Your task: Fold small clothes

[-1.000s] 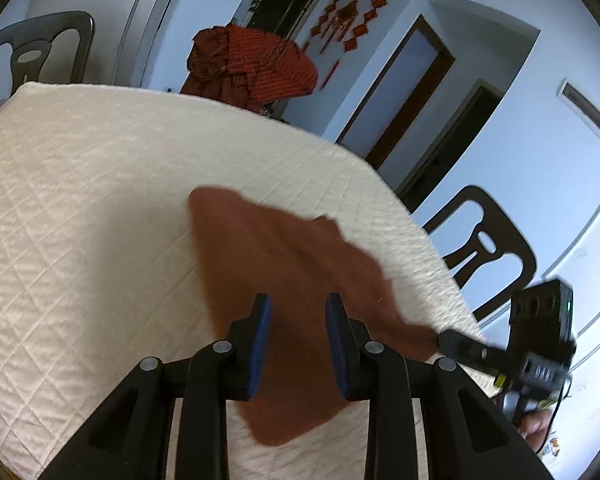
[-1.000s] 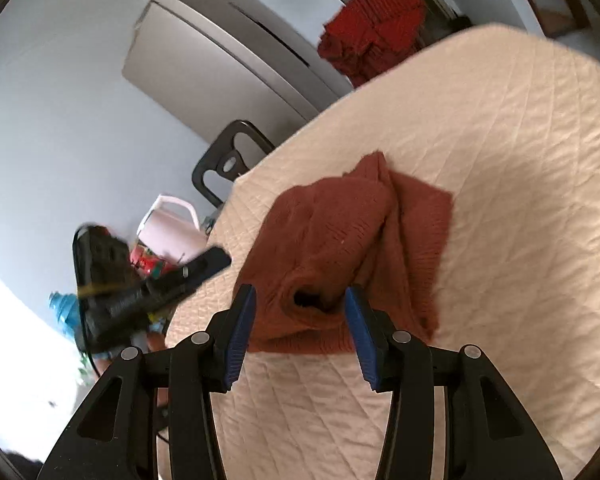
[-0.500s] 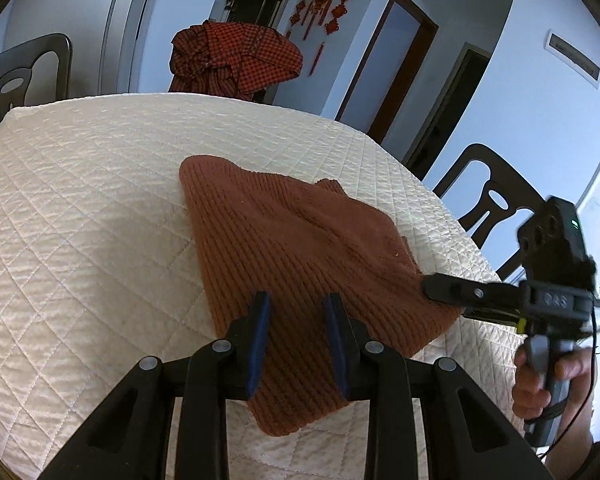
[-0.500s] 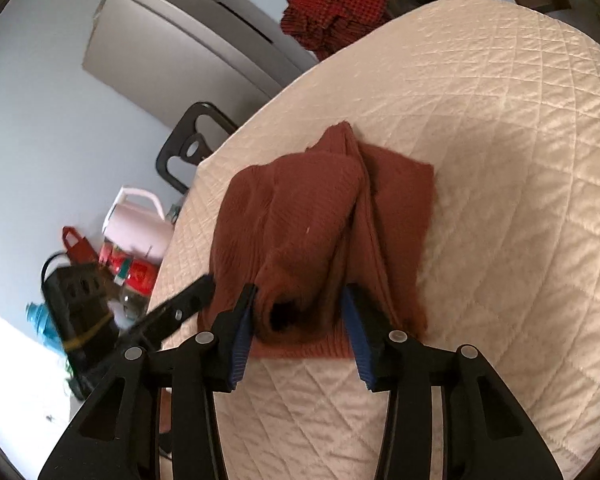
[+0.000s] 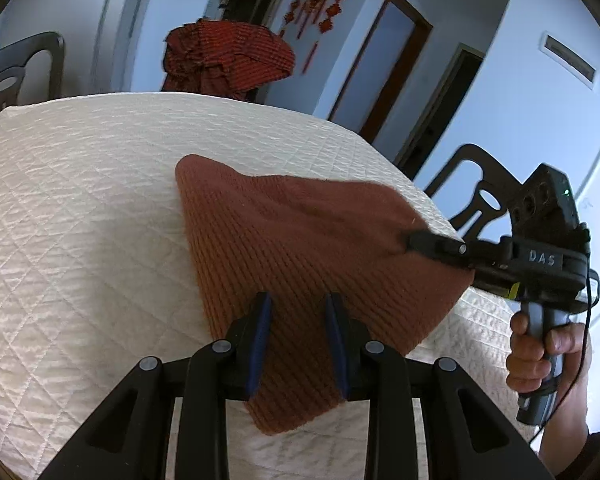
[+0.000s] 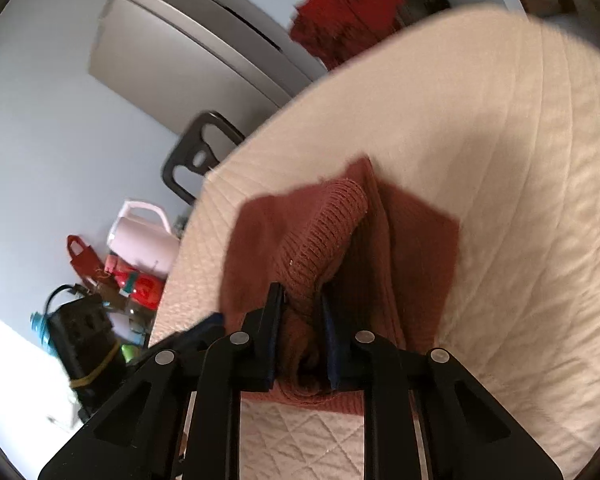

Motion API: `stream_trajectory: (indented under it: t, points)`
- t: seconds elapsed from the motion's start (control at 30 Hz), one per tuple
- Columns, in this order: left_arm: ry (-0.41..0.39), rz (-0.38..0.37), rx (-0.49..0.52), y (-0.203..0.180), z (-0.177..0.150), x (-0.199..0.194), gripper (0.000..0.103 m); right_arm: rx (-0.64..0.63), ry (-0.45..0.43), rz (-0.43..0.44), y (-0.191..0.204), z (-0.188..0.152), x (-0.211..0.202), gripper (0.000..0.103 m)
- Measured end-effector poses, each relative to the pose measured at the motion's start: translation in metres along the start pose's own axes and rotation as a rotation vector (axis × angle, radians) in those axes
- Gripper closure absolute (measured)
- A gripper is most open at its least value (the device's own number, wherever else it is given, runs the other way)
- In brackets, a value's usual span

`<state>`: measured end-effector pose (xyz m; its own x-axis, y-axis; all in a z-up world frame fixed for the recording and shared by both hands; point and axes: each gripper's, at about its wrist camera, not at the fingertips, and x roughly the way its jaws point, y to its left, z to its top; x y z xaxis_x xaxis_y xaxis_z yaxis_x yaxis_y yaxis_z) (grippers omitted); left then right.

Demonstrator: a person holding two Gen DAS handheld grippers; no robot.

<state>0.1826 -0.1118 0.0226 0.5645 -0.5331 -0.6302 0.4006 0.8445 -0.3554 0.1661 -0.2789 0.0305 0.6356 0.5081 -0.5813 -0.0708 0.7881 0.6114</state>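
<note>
We have the rust knit garment (image 5: 300, 248) spread across the middle of the frame on the quilted table (image 5: 80, 208), with one corner lifted at the right side, where the right tongs (image 6: 302, 304) are clenched on a bunched ridge of the knit. The left tongs (image 5: 296, 312) sit over the near hem with a gap between the pads; we judge them released, with cloth lying under them but not pinched

What worries us: the right grip takes a thick roll, not a clean edge, so pulling across could drag the whole piece or leave a lumpy crease. With the left side loose, nothing anchors the hem and it may slide toward the table's near edge, which runs just below the garment in the lower frame

Room is generous to the left and upper left; the chair (image 5: 476, 200) stands close at the right
</note>
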Motion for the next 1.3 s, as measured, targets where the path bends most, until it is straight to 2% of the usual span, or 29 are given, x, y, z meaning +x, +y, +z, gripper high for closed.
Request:
stream_trajectory:
  t: [0.07, 0.13, 0.2, 0.37, 0.47, 0.6, 0.7, 0.83, 0.87, 0.9, 1.0, 1.2, 1.3]
  points:
    - [0.005, -0.018, 0.027, -0.008, -0.001, 0.002, 0.072, 0.010, -0.012, -0.031, -0.010, -0.002, -0.005, 0.085]
    - [0.016, -0.013, 0.050, -0.014, -0.003, 0.009, 0.072, 0.029, 0.014, -0.089, -0.027, -0.007, 0.003, 0.084]
    - [0.017, -0.003, 0.058, -0.015, -0.004, 0.011, 0.072, 0.060, 0.015, -0.074, -0.037, -0.014, 0.006, 0.084]
    - [0.024, -0.017, 0.057, -0.011, -0.008, 0.004, 0.072, 0.000, -0.005, -0.085, -0.025, -0.019, -0.004, 0.084]
    - [0.029, -0.017, 0.059, -0.012, -0.008, 0.000, 0.072, -0.027, 0.002, -0.103, -0.026, -0.020, -0.003, 0.079]
    - [-0.006, 0.013, 0.077, -0.015, 0.004, -0.010, 0.072, -0.121, -0.083, -0.165, -0.001, -0.020, -0.028, 0.078]
    - [-0.034, 0.033, 0.075, -0.014, 0.017, -0.010, 0.072, -0.196, -0.120, -0.151, 0.019, -0.019, -0.041, 0.078]
    - [-0.004, 0.066, 0.054, -0.009, 0.019, 0.008, 0.072, -0.283, -0.024, -0.180, 0.026, -0.034, -0.018, 0.080]
    - [0.014, 0.061, 0.054, -0.009, 0.014, 0.014, 0.072, -0.292, 0.017, -0.226, 0.020, -0.040, -0.007, 0.083]
    - [0.014, 0.062, 0.066, -0.010, 0.008, 0.017, 0.072, -0.299, 0.032, -0.247, 0.016, -0.043, -0.002, 0.092]
    - [-0.014, 0.082, 0.115, -0.016, -0.003, 0.015, 0.072, -0.331, 0.023, -0.262, 0.011, -0.048, -0.005, 0.092]
    - [-0.005, 0.054, 0.078, -0.010, 0.001, 0.011, 0.072, -0.377, 0.044, -0.298, 0.016, -0.049, -0.003, 0.092]
    - [-0.006, 0.048, 0.064, -0.008, 0.009, 0.005, 0.071, -0.364, 0.010, -0.260, 0.023, -0.040, -0.017, 0.090]
